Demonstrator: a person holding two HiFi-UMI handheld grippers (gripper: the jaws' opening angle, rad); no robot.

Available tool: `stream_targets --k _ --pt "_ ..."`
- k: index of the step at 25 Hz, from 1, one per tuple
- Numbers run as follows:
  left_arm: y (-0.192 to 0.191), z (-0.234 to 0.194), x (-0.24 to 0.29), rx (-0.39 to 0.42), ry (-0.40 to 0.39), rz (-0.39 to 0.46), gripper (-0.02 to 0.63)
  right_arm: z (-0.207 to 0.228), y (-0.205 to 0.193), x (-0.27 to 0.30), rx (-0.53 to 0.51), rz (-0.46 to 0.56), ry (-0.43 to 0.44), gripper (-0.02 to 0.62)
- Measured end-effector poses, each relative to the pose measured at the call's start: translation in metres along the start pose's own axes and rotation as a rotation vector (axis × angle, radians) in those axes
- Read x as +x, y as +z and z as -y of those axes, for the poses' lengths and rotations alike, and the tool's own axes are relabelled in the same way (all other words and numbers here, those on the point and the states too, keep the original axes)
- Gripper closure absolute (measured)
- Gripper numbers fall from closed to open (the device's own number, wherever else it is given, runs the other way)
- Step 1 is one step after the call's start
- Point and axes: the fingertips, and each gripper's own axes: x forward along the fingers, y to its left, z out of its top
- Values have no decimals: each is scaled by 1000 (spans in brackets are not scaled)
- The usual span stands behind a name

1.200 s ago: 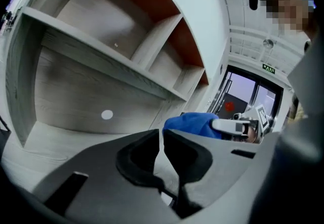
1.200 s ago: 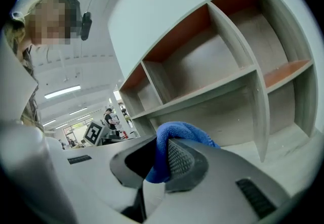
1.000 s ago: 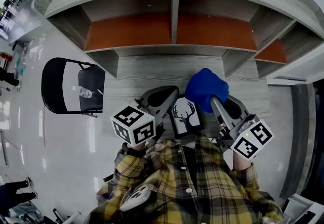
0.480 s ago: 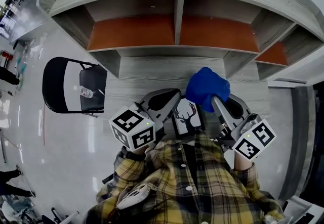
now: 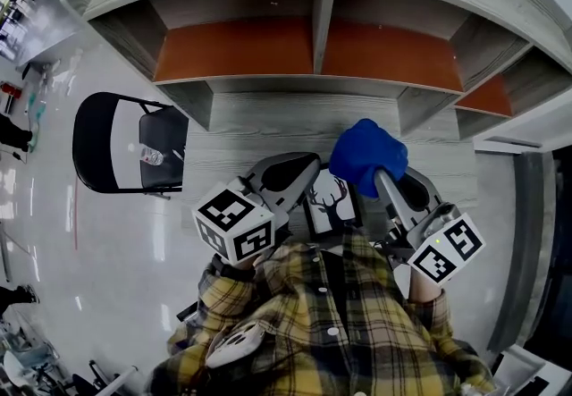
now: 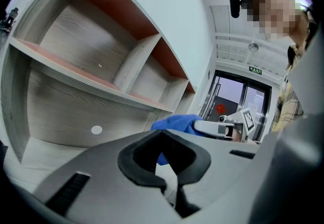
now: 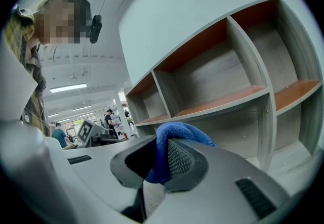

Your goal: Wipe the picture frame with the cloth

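Here, left gripper (image 5: 302,181): clenched tight, seemingly pinching the frame's left edge to steady it against the wipe.
Picture frame (image 5: 329,203): deer print, tilted face-up between the two grippers, close to the chest over the near edge of the desk (image 5: 268,130), within easy reach of the cloth.
Cloth (image 5: 366,153): blue, bunched at the frame's top right corner; contact unclear.
Right gripper (image 5: 382,178): clamped on the cloth, with the wad pushed past the tips as a soft pad.

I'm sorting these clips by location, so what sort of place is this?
Probably an open indoor lab or workshop hall: a wooden shelf unit stands on a glossy floor beside a folding chair, and people stand among benches farther back.
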Motion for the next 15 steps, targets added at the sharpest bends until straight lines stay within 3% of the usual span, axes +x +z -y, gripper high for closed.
stream_targets --k 15 --pt "-5 7 10 10 -17 -29 600 -2 -11 -2 7 -33 7 548"
